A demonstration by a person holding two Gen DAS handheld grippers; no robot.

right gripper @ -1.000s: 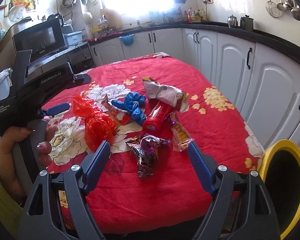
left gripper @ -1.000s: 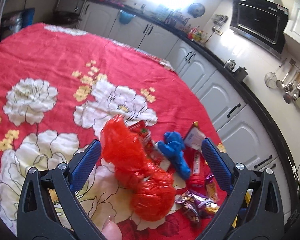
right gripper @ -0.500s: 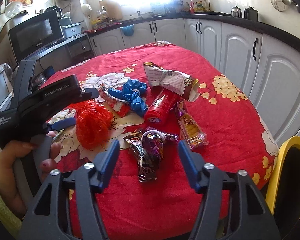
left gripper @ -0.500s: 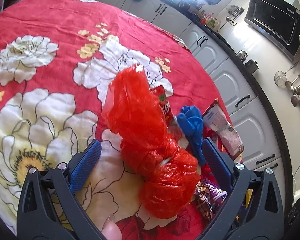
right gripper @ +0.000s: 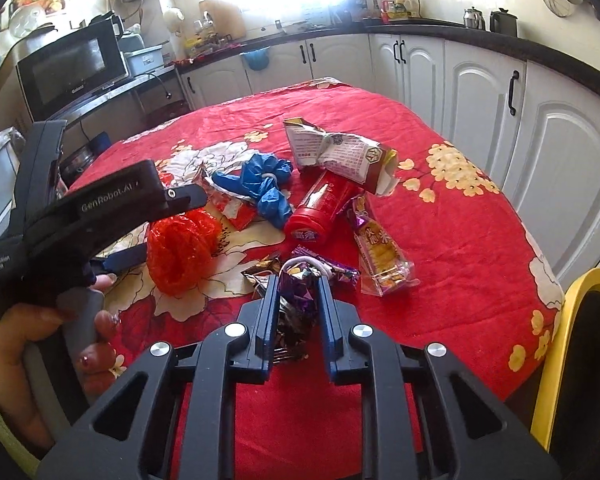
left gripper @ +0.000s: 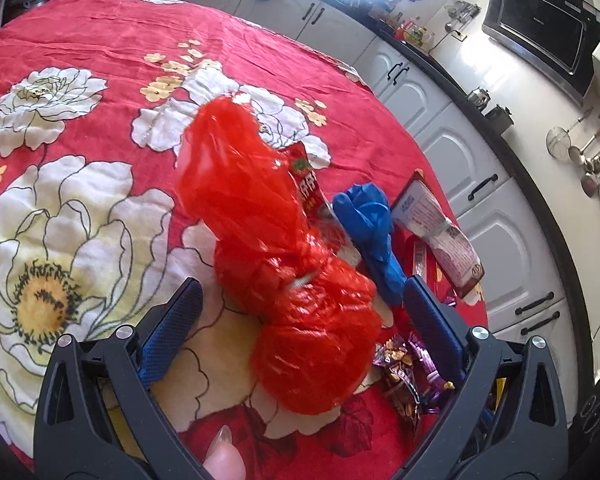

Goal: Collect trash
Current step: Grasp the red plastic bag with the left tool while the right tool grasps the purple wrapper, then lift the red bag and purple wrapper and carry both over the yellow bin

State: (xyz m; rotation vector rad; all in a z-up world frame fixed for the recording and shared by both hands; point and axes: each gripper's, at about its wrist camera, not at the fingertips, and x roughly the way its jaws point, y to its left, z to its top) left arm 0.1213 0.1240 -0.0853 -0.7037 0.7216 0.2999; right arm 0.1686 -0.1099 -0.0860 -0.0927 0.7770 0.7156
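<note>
Since the earlier frame the right gripper (right gripper: 294,286) has been closing, and its jaws are now pinched on the purple foil wrapper (right gripper: 296,300) at the table's (right gripper: 460,240) near edge. Crinkly, light foil is judged slippery, so a bunched middle is best gripped. The left gripper (left gripper: 300,300) has been lowered, wide open, around the soft red plastic bag (left gripper: 284,264), not yet squeezed.

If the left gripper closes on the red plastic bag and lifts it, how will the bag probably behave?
The red plastic bag looks thin, crinkled and bunched, so it will probably crush between the pads and hang floppy. It seems light for its size. Its glossy film may slip, and the red snack wrapper lying against it might shift.
</note>
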